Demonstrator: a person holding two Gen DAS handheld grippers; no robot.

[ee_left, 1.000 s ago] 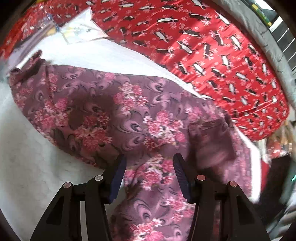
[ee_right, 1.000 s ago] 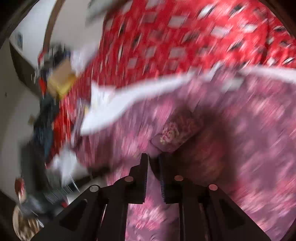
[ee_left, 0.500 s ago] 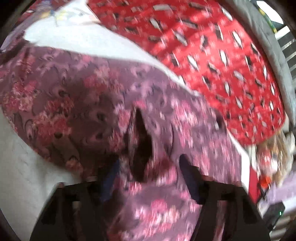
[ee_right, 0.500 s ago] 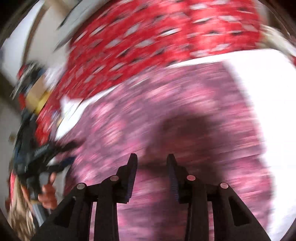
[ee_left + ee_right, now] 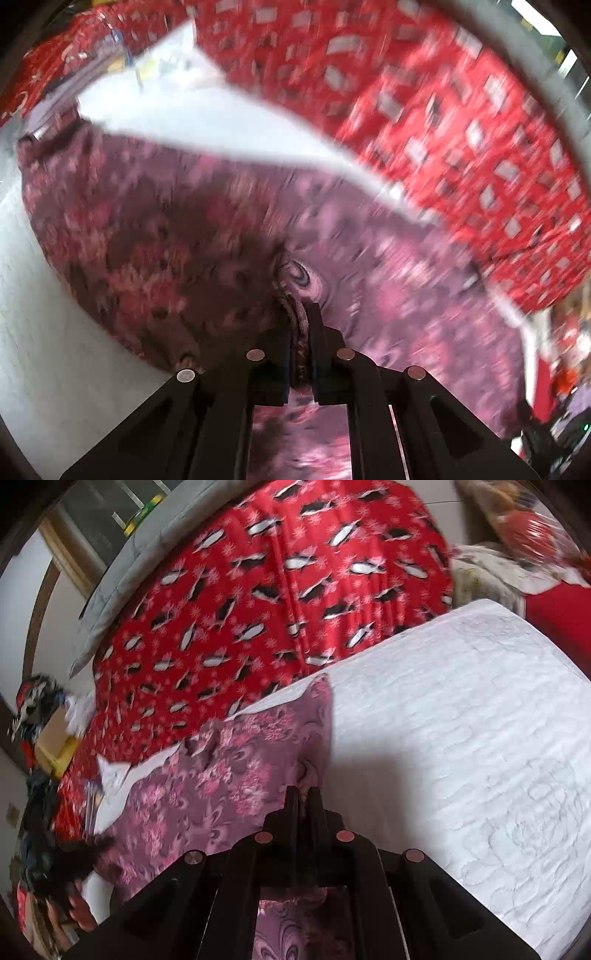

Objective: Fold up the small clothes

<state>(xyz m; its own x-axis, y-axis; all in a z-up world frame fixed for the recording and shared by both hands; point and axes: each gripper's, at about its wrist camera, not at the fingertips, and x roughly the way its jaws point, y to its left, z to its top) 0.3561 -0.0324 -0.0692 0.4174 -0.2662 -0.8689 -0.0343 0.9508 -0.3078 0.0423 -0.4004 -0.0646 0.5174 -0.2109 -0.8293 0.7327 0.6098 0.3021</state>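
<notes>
The bed carries a white quilted cover (image 5: 461, 738), stitched in wavy lines, bare over its right half. On its left half lies a purple floral garment (image 5: 207, 797), spread mostly flat, with one edge running up toward the far side. Beyond both, on the far side of the bed, a red blanket with a black-and-white pattern (image 5: 258, 602) is spread, meeting the white cover's far edge. In the left view the same garment (image 5: 155, 236) is blurred.

No lettering, label, brand or number can be read in either wrist view.
</notes>
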